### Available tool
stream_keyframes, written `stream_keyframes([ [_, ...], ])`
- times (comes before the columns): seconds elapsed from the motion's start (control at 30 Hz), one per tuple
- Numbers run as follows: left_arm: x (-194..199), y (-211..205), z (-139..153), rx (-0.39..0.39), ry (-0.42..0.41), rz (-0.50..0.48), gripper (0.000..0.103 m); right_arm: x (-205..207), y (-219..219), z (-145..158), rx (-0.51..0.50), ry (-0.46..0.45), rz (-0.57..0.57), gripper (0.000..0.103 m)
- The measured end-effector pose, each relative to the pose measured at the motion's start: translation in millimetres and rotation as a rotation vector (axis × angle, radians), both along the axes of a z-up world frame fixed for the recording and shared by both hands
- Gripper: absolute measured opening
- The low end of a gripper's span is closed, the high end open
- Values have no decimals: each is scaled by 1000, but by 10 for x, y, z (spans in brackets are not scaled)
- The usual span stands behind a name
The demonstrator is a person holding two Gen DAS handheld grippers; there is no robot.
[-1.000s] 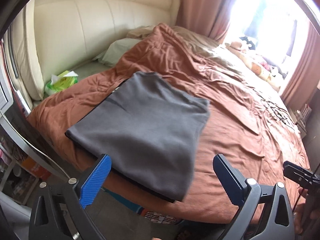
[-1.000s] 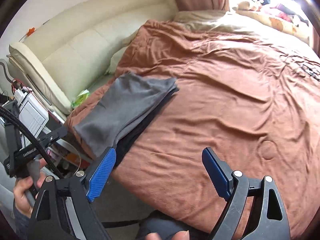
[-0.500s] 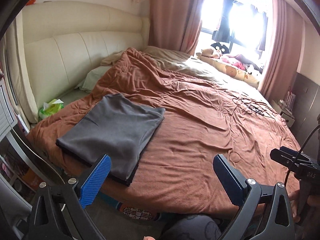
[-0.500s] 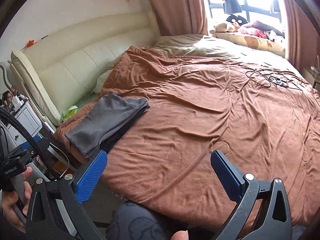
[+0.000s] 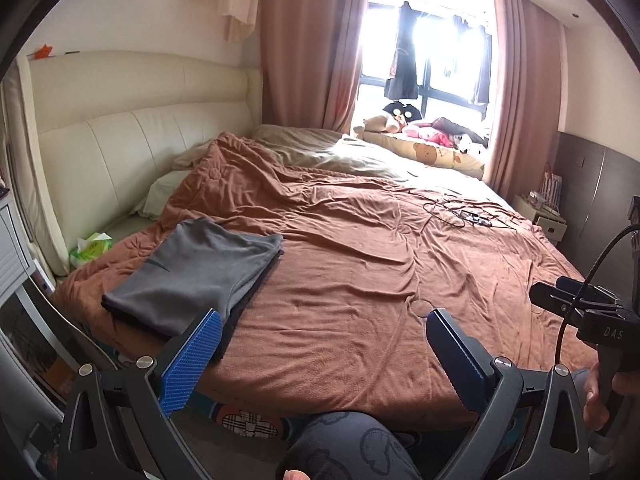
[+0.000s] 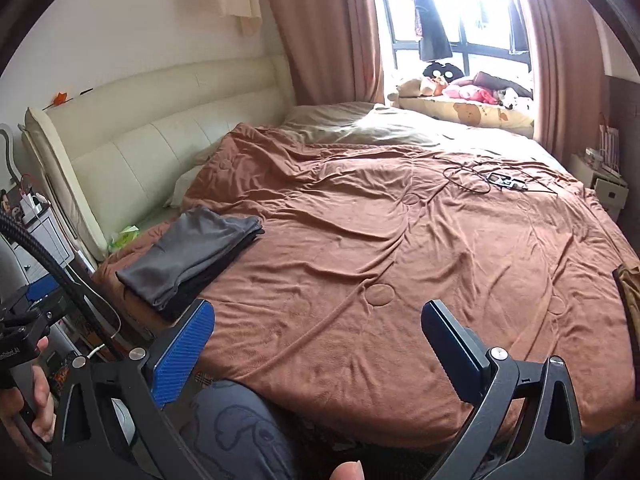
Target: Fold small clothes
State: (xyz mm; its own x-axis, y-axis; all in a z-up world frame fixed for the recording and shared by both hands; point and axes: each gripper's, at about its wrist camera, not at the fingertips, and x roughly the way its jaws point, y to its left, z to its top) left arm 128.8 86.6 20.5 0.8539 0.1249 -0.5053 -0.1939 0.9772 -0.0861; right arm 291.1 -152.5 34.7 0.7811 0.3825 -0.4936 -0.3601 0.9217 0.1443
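Observation:
A folded grey garment lies on a darker folded piece at the near left corner of the brown bedspread; it also shows in the right wrist view. My left gripper is open and empty, held back from the bed's near edge, to the right of the stack. My right gripper is open and empty, also off the near edge. Each gripper's body shows at the edge of the other's view.
A cream padded headboard runs along the left. A green tissue pack sits by it. Cables lie on the far right of the bed. Soft toys line the window. My knee is below the grippers.
Both grippers have pulled back and up from the folded stack, so the whole bed and window now show. The stack stays in place. Both jaws stay open.

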Motion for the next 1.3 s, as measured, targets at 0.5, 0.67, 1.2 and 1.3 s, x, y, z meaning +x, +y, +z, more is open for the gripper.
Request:
stream_keyframes([
  [0.5, -453, -699, -43, 72, -85, -80, 103, -641, -566, -195, -29, -121, -87, 103],
  [0.67, -586, -801, -58, 86, -133, -71, 103, -778, -730, -313, -18, -152, -91, 103],
  [1.2, -675, -779, -371, 39, -136, -58, 103, -848, -1030, -575, 44, -110, -116, 103],
  [1.3, -671, -775, -385, 48, -135, -52, 103, -838, -1040, -572, 44, -108, -118, 103],
])
